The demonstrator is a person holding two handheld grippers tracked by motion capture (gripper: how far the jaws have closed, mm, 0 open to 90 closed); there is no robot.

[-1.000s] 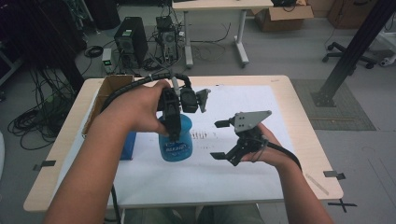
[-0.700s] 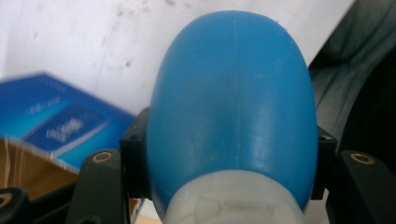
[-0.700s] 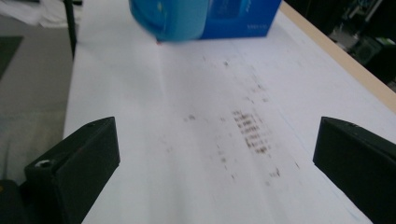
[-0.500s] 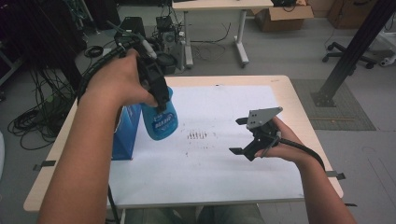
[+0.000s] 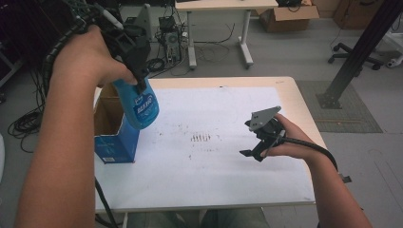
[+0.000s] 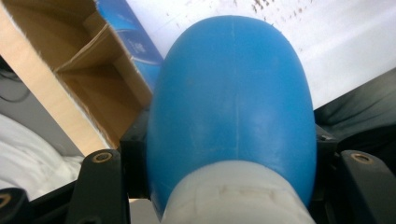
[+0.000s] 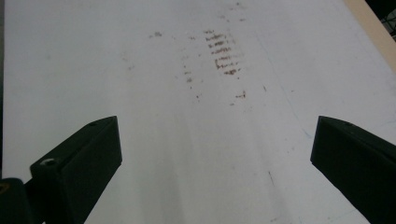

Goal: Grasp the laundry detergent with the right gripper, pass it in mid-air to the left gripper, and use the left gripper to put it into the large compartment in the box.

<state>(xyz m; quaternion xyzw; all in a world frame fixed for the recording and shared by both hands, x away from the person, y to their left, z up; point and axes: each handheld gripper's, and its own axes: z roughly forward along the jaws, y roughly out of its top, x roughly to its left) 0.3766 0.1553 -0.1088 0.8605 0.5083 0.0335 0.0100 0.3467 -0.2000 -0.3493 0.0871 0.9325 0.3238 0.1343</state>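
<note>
A blue spray bottle (image 5: 140,107) hangs in the air above the open blue cardboard box (image 5: 114,142) at the table's left edge, with my left gripper (image 5: 135,71) shut on its upper part. In the left gripper view the bottle's blue body (image 6: 233,98) swells up between the two black jaws, and the box's brown inside (image 6: 79,70) lies beyond it. My right gripper (image 5: 254,142) rests low over the white sheet (image 5: 214,156) at the right, its jaws spread wide apart with nothing between them. Brown smudges (image 7: 224,56) mark the sheet ahead of it.
The white sheet covers most of the wooden tabletop (image 5: 294,95). A patch of brown marks (image 5: 200,137) lies at its middle. Beyond the table stand another desk (image 5: 218,23), cables and equipment (image 5: 166,28) on the floor.
My left gripper has carried the bottle up and to the left, from the sheet's middle to above the box. The right gripper has drifted slightly right and lower.
</note>
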